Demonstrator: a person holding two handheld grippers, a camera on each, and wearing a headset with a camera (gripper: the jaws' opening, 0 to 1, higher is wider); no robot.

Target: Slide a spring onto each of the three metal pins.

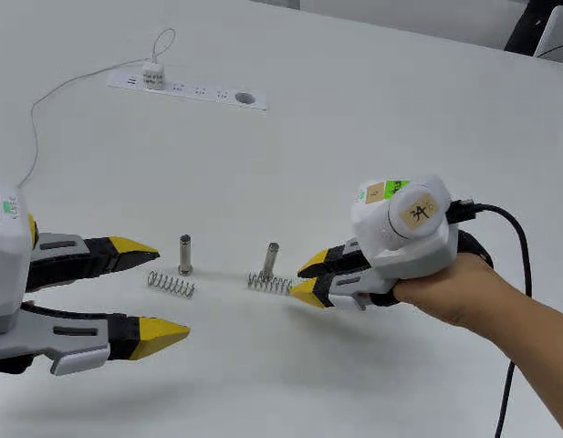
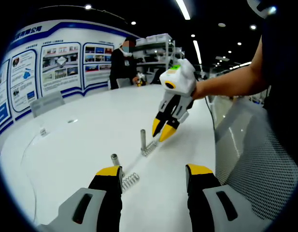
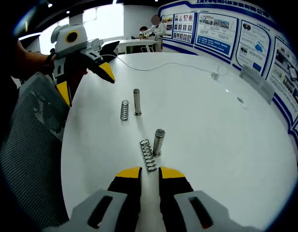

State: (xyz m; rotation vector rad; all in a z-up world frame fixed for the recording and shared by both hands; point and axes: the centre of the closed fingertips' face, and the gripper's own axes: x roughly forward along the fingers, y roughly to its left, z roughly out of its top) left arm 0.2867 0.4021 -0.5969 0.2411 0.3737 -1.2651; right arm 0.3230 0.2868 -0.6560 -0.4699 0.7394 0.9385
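Note:
Two short metal pins stand upright on the white table, one to the left (image 1: 185,254) and one to the right (image 1: 271,260). A spring (image 1: 171,284) lies flat in front of the left pin. Another spring (image 1: 268,283) lies by the right pin (image 3: 158,141). My right gripper (image 1: 299,281) is low over the table, its jaws a narrow gap apart, and the near end of that spring (image 3: 148,154) lies just ahead of its tips (image 3: 149,173). My left gripper (image 1: 170,290) hovers wide open and holds nothing (image 2: 153,170), facing the left pin (image 2: 114,159) and its spring (image 2: 130,181).
A white power strip (image 1: 185,88) with a plugged-in adapter (image 1: 153,75) and thin cable lies at the back of the table. A black cable (image 1: 520,274) trails from my right gripper. A mesh chair (image 3: 33,145) stands beside the table. A person (image 2: 122,65) stands far behind.

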